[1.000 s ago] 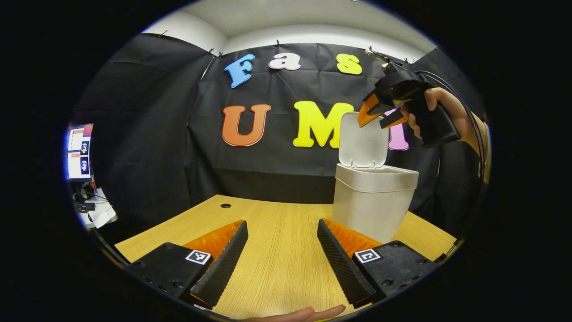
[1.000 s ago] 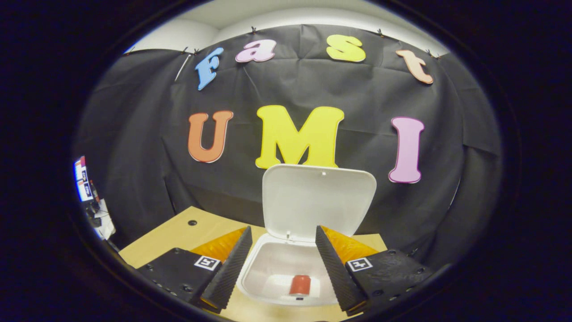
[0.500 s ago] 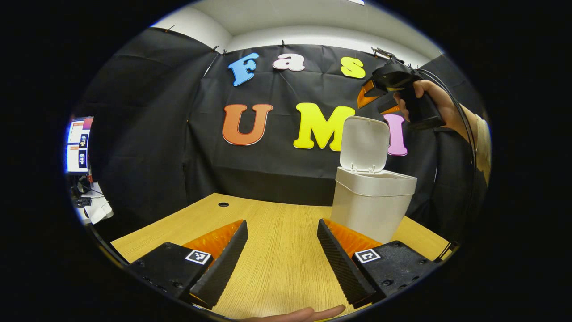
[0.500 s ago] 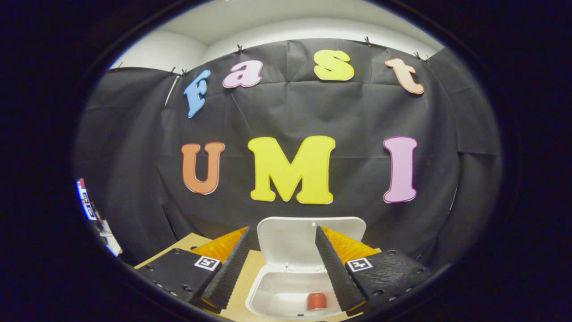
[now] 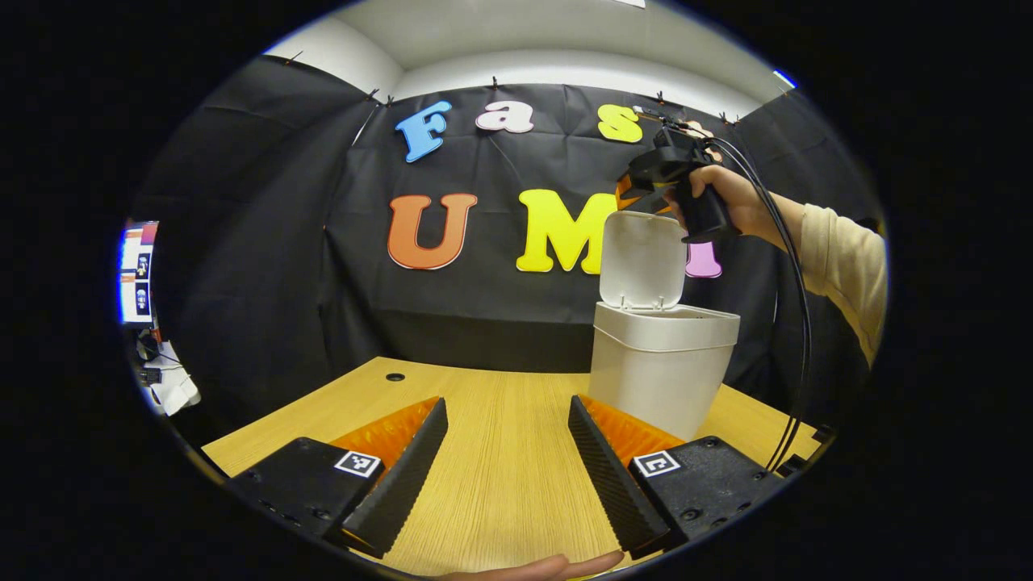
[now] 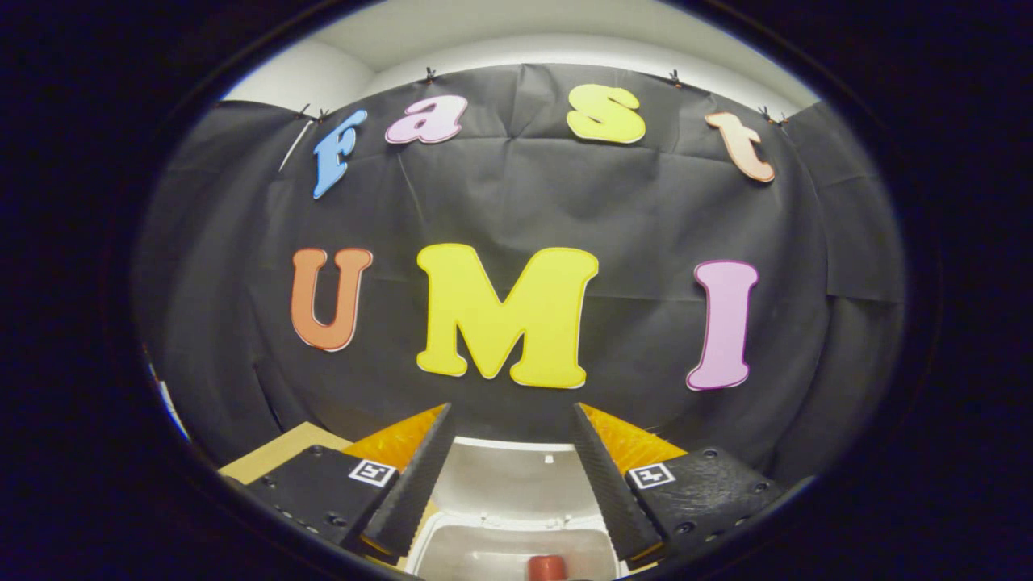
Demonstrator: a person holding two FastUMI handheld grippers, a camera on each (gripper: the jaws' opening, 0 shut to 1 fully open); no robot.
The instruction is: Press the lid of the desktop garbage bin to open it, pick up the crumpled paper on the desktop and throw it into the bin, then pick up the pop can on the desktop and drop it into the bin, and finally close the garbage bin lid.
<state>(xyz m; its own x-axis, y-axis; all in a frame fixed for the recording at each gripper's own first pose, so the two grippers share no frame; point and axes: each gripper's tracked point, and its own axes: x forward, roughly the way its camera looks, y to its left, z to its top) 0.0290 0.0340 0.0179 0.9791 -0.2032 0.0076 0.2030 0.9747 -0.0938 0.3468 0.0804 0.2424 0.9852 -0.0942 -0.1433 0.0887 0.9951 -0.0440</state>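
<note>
We are keeping the left gripper (image 5: 504, 460) low over the wooden desktop (image 5: 500, 492) in front of the garbage bin (image 5: 658, 367), its jaws spread and empty, while the right gripper (image 6: 510, 476) is hanging above the bin's raised lid (image 5: 643, 260), also spread and empty, with the pop can (image 6: 547, 567) lying inside the bin. We are judging that pushing the lid from its back edge could tip or slide the light bin rather than closing it. We are reading no brand anywhere, seeing only square coded markers on the fingers.
</note>
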